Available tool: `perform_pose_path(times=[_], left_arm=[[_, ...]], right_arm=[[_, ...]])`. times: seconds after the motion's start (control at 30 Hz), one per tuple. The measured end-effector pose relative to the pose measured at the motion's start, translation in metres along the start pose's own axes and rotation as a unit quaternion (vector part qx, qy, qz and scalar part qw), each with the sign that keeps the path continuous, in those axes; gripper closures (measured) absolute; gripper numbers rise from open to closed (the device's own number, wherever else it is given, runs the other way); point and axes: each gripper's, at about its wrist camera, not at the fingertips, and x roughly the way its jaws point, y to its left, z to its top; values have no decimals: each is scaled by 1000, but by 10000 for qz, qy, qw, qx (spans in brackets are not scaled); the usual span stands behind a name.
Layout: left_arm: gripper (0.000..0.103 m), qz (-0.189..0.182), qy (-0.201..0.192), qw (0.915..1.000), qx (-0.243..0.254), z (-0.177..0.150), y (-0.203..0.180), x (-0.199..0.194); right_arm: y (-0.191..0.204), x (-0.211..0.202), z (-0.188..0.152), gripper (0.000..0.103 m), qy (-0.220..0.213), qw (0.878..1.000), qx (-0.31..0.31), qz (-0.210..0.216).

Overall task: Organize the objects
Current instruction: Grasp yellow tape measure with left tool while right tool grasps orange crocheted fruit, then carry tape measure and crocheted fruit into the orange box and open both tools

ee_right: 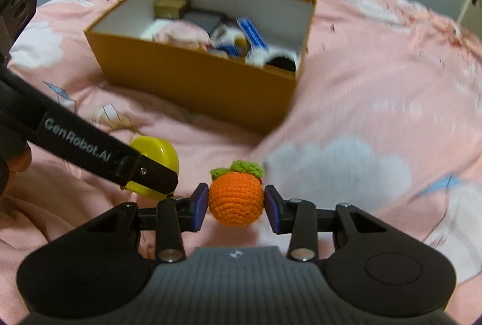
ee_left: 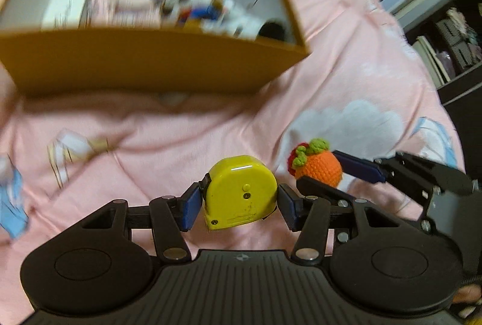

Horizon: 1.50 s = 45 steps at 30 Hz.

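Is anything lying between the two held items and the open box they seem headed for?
Nothing visible does. Only bare pink bedding lies between the tape measure, the crocheted orange and the box; its near wall must be cleared, and it is already crowded inside.

"GenRobot.AI" on left gripper point(ee_right: 152, 174)

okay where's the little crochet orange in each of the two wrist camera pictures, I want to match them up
Left wrist view: the crochet orange sits right of centre, lower half, between the right gripper's pads, just right of the yellow tape measure that the left gripper holds.
Right wrist view: the orange is bottom centre, between this gripper's blue pads.
Shared landmark: the brown cardboard box on the pink bedspread, beyond both grippers.
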Motion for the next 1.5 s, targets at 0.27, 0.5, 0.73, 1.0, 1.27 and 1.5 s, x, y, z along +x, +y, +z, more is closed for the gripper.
perform_pose_path(times=[0.27, 0.5, 0.73, 1.0, 1.27, 1.5], left_arm=[[41, 146, -1262, 9888, 782, 8, -24, -40], [41, 193, -1683, 9839, 570, 35, -18, -61], [41, 413, -1866, 9809, 369, 59, -7, -62], [41, 133, -1457, 9888, 280, 100, 14, -43], [41, -160, -934, 9950, 309, 152, 36, -26], [41, -132, -683, 9973, 236, 195, 45, 1]], right_arm=[[3, -28, 36, 61, -570, 9968, -439, -354], [7, -35, 70, 61, -960, 9907, -824, -495], [8, -21, 98, 61, -1101, 9867, -1069, -544], [-2, 4, 120, 61, -992, 9855, -1266, -534], [-27, 40, 151, 61, -913, 9847, -1413, -448], [-44, 85, 175, 61, -663, 9844, -1601, -305]])
